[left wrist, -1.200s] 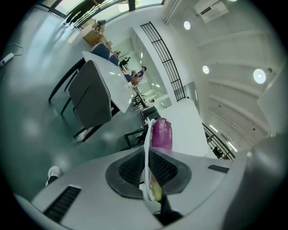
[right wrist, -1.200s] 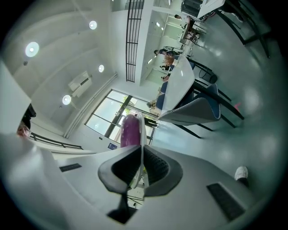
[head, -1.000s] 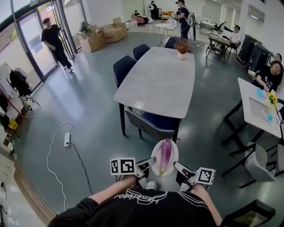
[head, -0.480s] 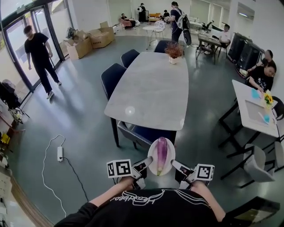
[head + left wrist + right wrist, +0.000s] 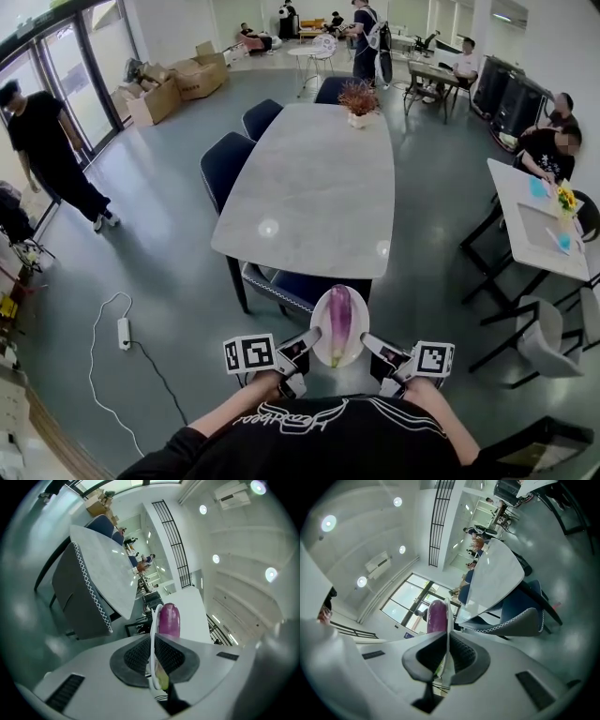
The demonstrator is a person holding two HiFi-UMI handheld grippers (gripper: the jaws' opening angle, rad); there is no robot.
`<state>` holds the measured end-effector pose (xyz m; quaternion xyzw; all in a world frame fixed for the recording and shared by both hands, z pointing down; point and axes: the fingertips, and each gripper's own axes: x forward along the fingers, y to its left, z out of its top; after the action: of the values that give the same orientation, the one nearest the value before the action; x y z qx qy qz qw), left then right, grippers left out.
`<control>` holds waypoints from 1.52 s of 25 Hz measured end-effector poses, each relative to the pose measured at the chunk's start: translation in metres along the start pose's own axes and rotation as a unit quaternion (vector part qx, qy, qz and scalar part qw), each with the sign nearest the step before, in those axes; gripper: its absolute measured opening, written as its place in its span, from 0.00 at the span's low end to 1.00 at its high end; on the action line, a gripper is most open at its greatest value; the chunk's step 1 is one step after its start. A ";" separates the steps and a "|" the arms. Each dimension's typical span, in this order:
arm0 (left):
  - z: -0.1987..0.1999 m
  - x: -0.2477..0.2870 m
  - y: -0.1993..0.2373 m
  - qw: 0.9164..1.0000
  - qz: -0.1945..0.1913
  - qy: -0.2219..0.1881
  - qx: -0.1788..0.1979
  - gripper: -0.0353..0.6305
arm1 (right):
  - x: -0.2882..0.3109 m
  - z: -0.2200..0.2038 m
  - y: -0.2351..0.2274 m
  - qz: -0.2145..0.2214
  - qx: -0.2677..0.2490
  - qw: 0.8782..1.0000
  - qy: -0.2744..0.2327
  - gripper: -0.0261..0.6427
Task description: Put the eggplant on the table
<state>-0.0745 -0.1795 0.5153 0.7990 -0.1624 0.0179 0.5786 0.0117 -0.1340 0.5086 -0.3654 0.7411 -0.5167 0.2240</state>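
Bright even light, glare spots on the table [image 5: 319,169] (ceiling lamps [image 5: 328,523] mirrored), fisheye bending, dark corners.

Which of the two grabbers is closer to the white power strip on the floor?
Left. The power strip lies off to the side of the left gripper, which clamps the left rim of the plate. The right gripper clamps the opposite rim, farther across the eggplant.

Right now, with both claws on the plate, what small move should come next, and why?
Probably carry the plate forward, level, toward the grey table. The left claw and right claw clamp its rim, the eggplant lies loose on it, and the table edge is ahead beyond a chair.
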 end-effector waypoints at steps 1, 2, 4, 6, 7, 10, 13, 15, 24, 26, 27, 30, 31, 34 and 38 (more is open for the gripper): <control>0.000 0.000 0.002 1.000 0.001 0.000 -0.002 0.10 | 0.001 0.000 -0.002 0.000 0.000 1.000 0.001 0.07; 0.001 0.001 0.004 1.000 0.003 0.000 -0.003 0.10 | 0.002 0.001 -0.004 -0.001 0.000 1.000 0.002 0.07; 0.004 0.002 0.009 1.000 0.010 -0.002 0.000 0.10 | 0.006 0.002 -0.009 0.000 0.003 1.000 0.001 0.07; 0.007 0.004 0.013 1.000 0.015 -0.005 0.000 0.10 | 0.010 0.003 -0.013 0.000 0.009 1.000 0.001 0.07; 0.008 0.005 0.014 1.000 0.017 -0.007 -0.001 0.10 | 0.011 0.004 -0.015 0.000 0.012 1.000 0.002 0.07; 0.010 0.011 0.018 1.000 0.020 -0.009 -0.006 0.10 | 0.012 0.009 -0.020 0.000 0.014 1.000 0.008 0.07; 0.017 0.022 0.016 1.000 0.024 -0.012 -0.002 0.10 | 0.013 0.022 -0.026 0.003 0.014 1.000 0.013 0.07; 0.024 0.030 0.017 1.000 0.027 -0.015 -0.002 0.10 | 0.016 0.033 -0.032 0.006 0.016 1.000 0.016 0.07; 0.069 0.079 0.027 0.998 0.047 -0.029 -0.003 0.10 | 0.039 0.093 -0.065 0.010 0.027 0.999 0.042 0.07; 0.082 0.091 0.029 0.998 0.049 -0.034 -0.008 0.10 | 0.047 0.111 -0.072 0.010 0.024 0.999 0.047 0.07; 0.089 0.097 0.031 0.998 0.050 -0.036 -0.009 0.10 | 0.051 0.120 -0.075 0.010 0.024 0.998 0.049 0.07; 0.112 0.115 0.033 0.998 0.055 -0.041 -0.010 0.10 | 0.063 0.145 -0.082 0.014 0.027 0.998 0.050 0.07; 0.119 0.121 0.033 0.998 0.056 -0.042 -0.009 0.10 | 0.067 0.154 -0.083 0.017 0.028 0.998 0.050 0.07; 0.139 0.138 0.032 0.997 0.059 -0.042 -0.005 0.10 | 0.074 0.174 -0.087 0.019 0.033 0.998 0.047 0.07; 0.158 0.163 0.036 0.997 0.063 -0.041 -0.005 0.10 | 0.080 0.203 -0.104 0.008 0.032 0.998 0.048 0.07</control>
<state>0.0443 -0.3750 0.5316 0.7844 -0.2363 0.0206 0.5731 0.1371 -0.3388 0.5353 -0.3274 0.7371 -0.5549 0.2040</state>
